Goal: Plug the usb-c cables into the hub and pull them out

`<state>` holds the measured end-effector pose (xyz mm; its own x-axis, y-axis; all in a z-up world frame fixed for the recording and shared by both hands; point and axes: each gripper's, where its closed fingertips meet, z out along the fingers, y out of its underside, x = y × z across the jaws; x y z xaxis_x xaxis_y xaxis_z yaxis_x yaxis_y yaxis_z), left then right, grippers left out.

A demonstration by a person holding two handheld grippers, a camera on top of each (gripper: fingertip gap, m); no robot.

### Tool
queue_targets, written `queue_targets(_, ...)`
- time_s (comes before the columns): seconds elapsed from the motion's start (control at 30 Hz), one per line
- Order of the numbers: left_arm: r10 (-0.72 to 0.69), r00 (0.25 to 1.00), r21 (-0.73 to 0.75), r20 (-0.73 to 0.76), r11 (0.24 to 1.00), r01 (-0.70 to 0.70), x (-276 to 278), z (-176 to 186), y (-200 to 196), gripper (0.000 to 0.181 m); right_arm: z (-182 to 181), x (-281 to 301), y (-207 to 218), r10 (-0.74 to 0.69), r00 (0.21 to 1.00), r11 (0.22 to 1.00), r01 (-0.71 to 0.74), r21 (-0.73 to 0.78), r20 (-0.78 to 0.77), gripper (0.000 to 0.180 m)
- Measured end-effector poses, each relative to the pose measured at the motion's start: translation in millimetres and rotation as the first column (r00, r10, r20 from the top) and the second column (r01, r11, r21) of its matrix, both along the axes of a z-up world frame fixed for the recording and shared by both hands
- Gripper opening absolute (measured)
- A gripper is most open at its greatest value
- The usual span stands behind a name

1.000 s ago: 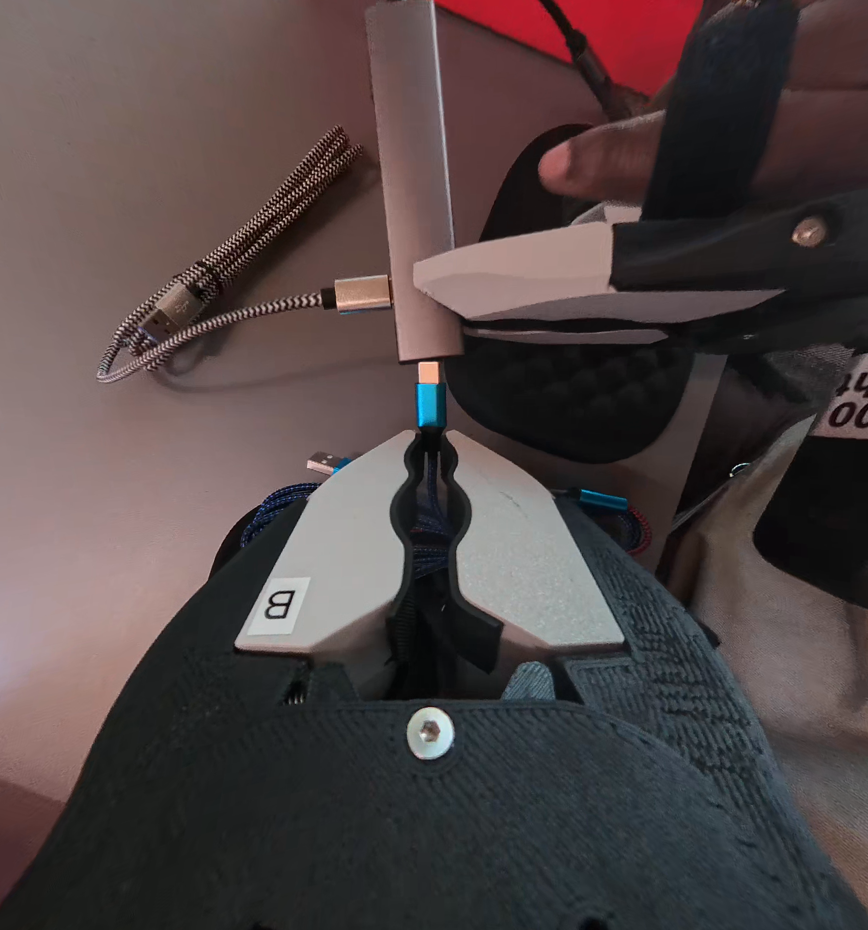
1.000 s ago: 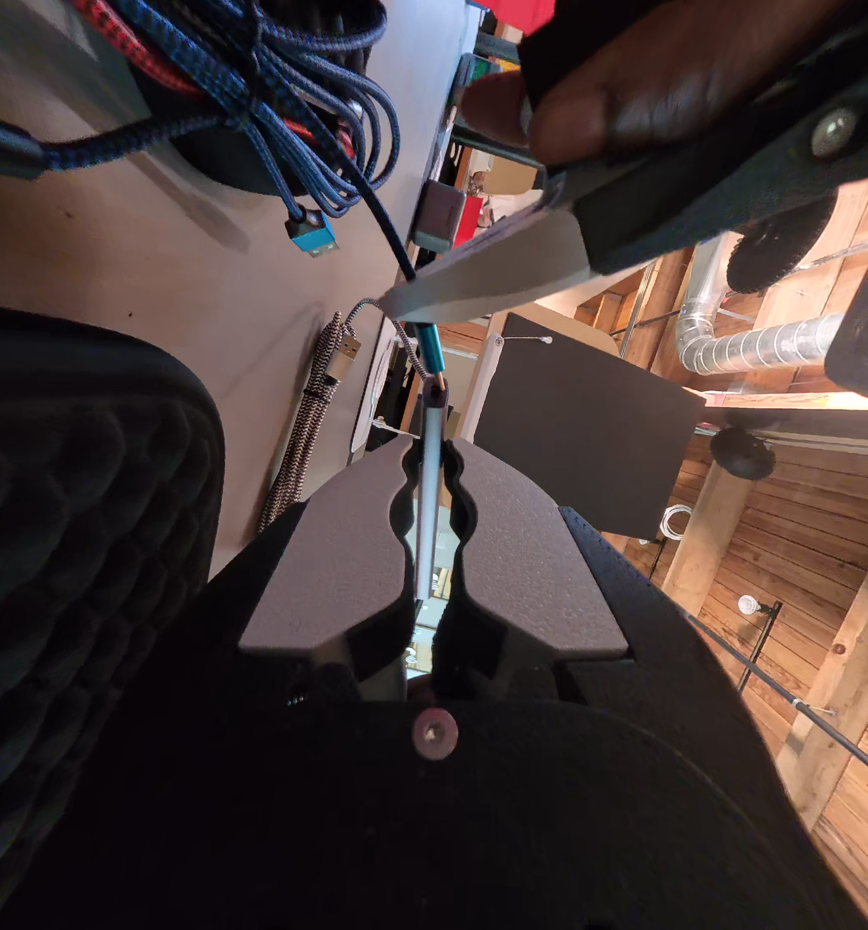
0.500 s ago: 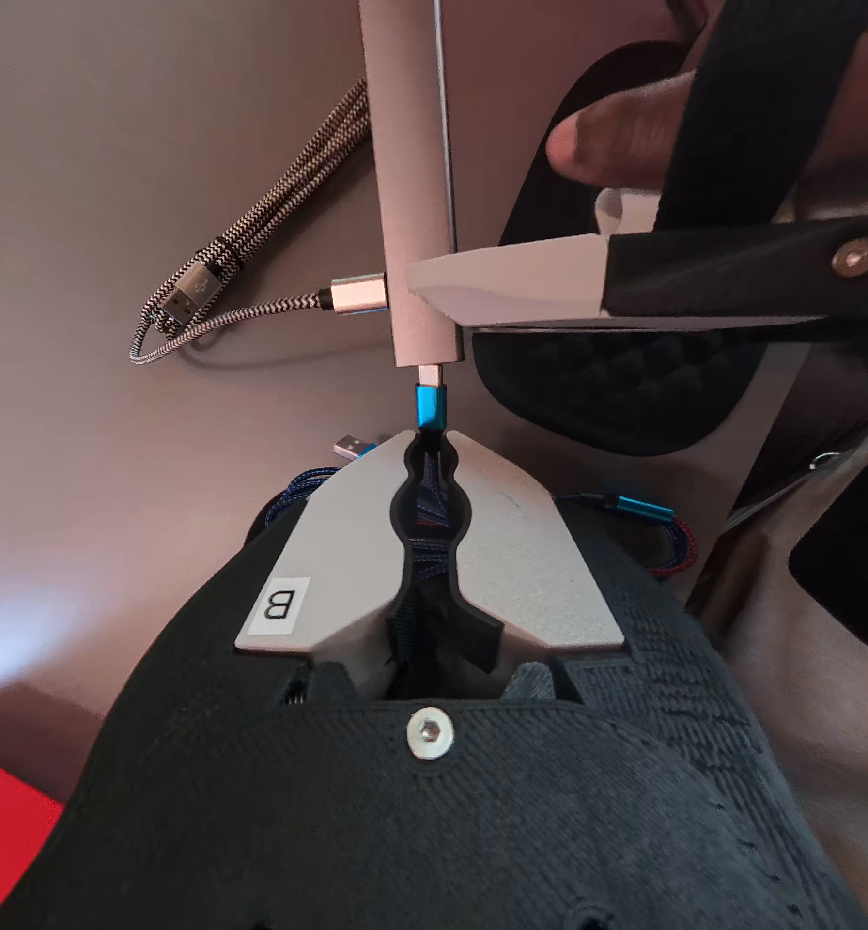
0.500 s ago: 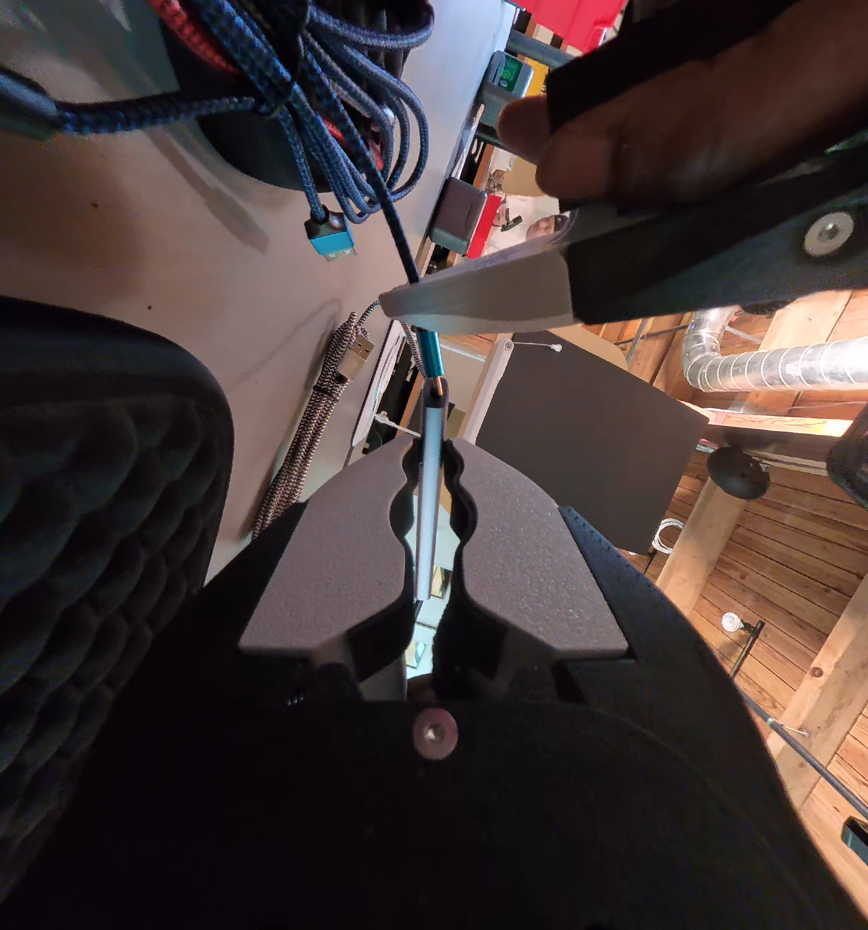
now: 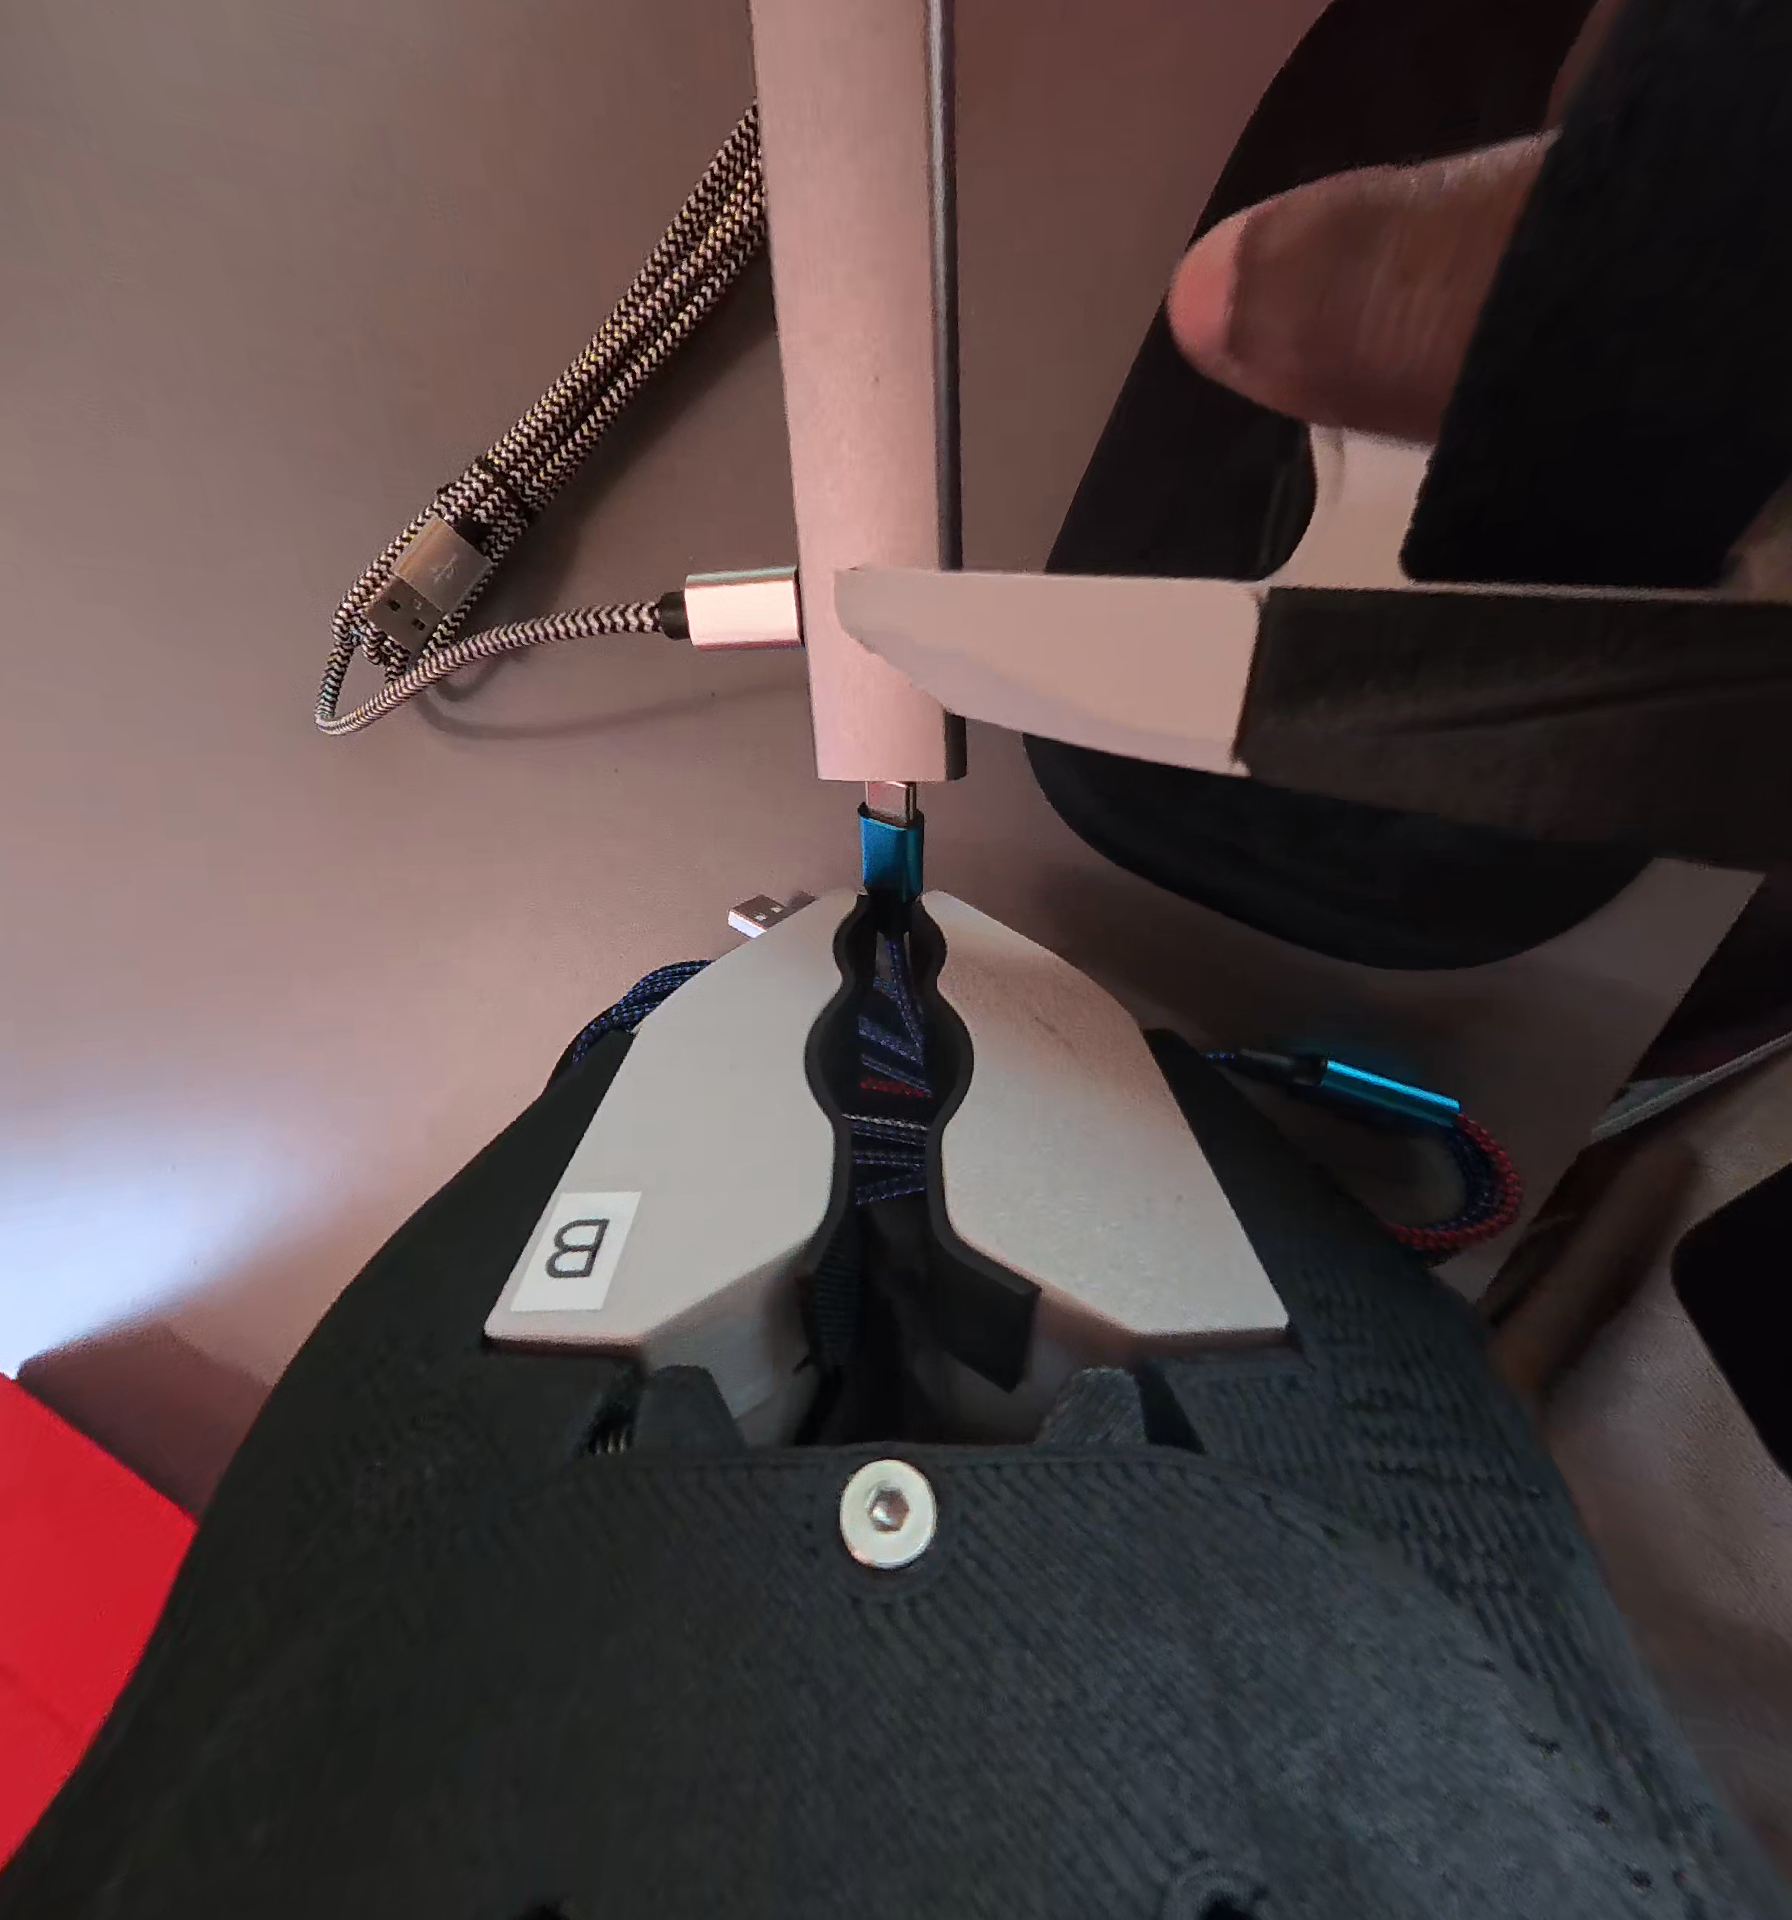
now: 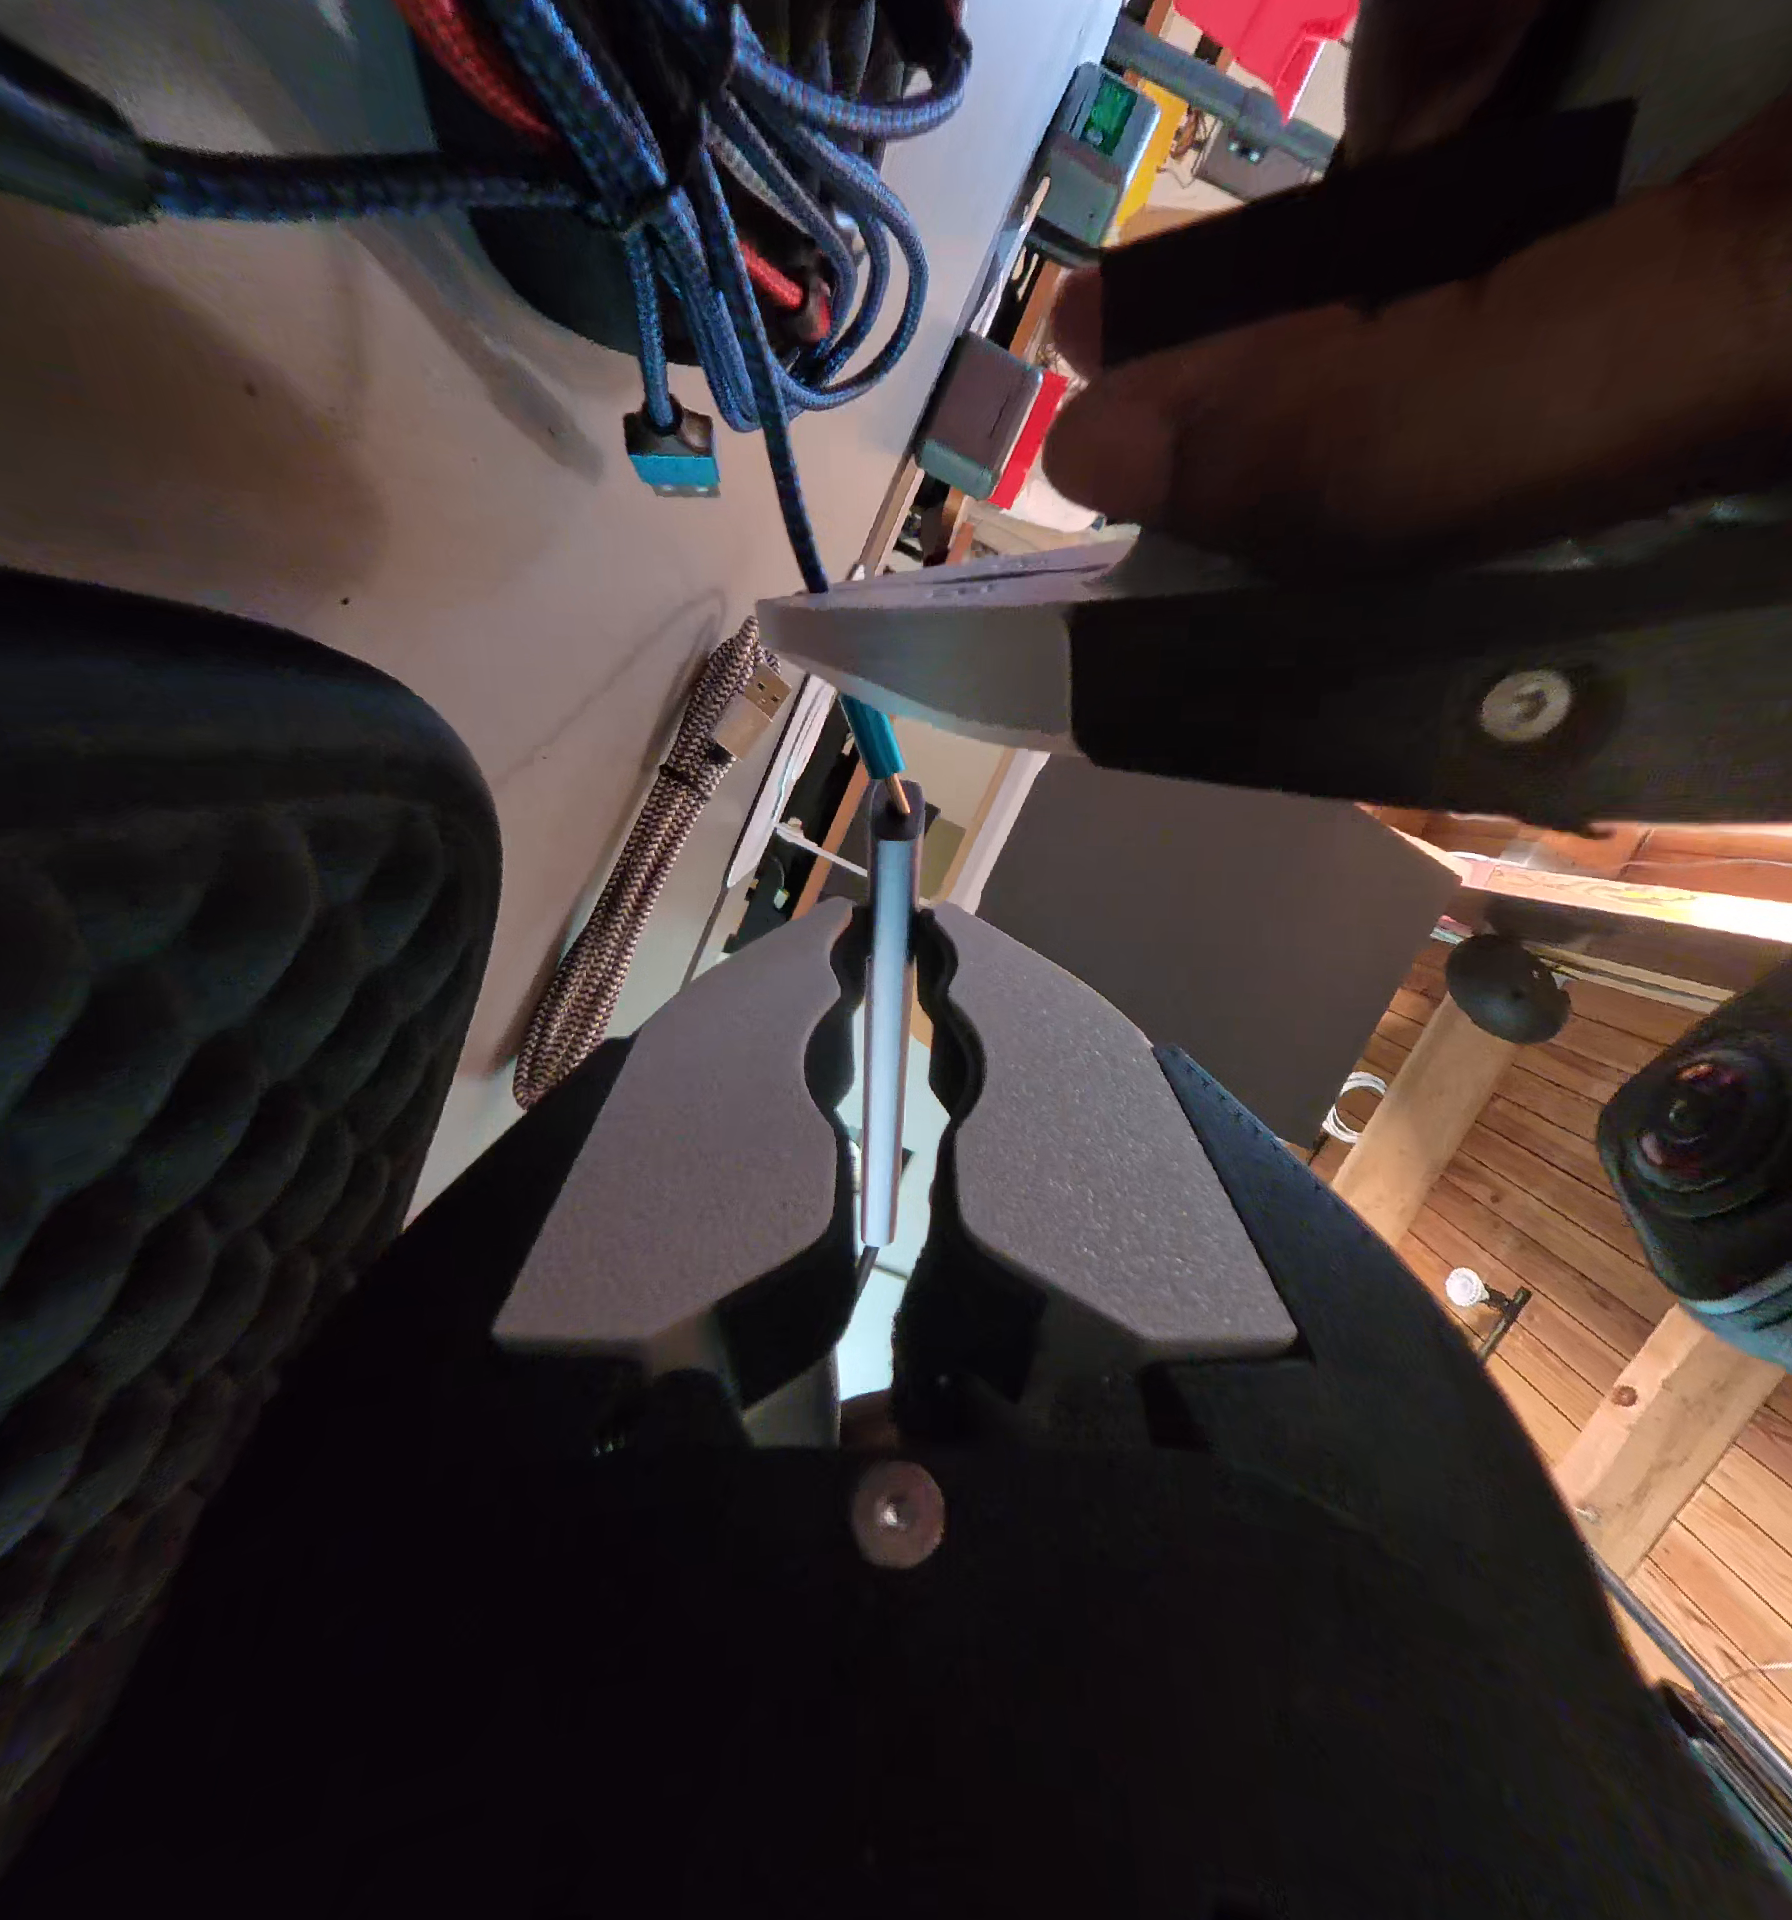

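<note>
My left gripper is shut on a blue braided cable just behind its blue USB-C plug. The plug's metal tip touches the near end of the grey hub, partly inside its port. My right gripper is shut on the hub, seen edge-on, and shows in the left wrist view as a grey finger across the hub. The blue plug meets the hub's end under the left gripper's finger. A silver plug of a black-and-white braided cable sits in the hub's side.
A black padded case lies right of the hub, filling the left of the right wrist view. A bundle of blue and red cables rests on a black disc. A second blue plug lies right of my left gripper. A red object sits lower left. My hands' fingertips stand some 6 cm from each other.
The hub and my left gripper have closed in on each other. The blue plug's tip has gone from just short of the hub's end to touching, partly inside the port.
</note>
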<state>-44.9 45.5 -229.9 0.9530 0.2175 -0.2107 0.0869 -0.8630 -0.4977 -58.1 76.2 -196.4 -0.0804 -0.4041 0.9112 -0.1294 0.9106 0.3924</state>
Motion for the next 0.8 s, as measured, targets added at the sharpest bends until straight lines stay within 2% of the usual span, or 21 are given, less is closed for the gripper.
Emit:
queue_targets(0.37, 0.003, 0.997, -0.001, 0.077, 1.0, -0.003, 5.2, -8.3, 2.9, 0.007, -12.7, -2.7, 0.1, -0.027, 1.0, 0.987, 0.027, 0.16, -0.001, 0.008)
queue_targets(0.53, -0.006, 0.998, 0.053, 0.06, 0.999, 0.003, 1.1, -5.7, 8.7, 0.007, -12.1, -5.3, 4.0, -0.05, 0.999, 0.993, 0.05, 0.107, -0.001, 0.008)
queue_targets(0.63, -0.102, 0.994, 0.072, 0.024, 0.992, 0.1, 4.0, -1.3, 11.1, 0.007, -10.3, -3.7, 5.3, 0.009, 1.0, 0.998, -0.01, 0.061, 0.022, 0.008)
queue_targets(0.8, -0.195, 0.976, 0.143, 0.098, 0.973, 0.18, 25.6, 7.6, 21.1, 0.009, -12.0, 3.8, 9.4, 0.093, 0.991, 0.995, -0.095, 0.012, 0.1, 0.007)
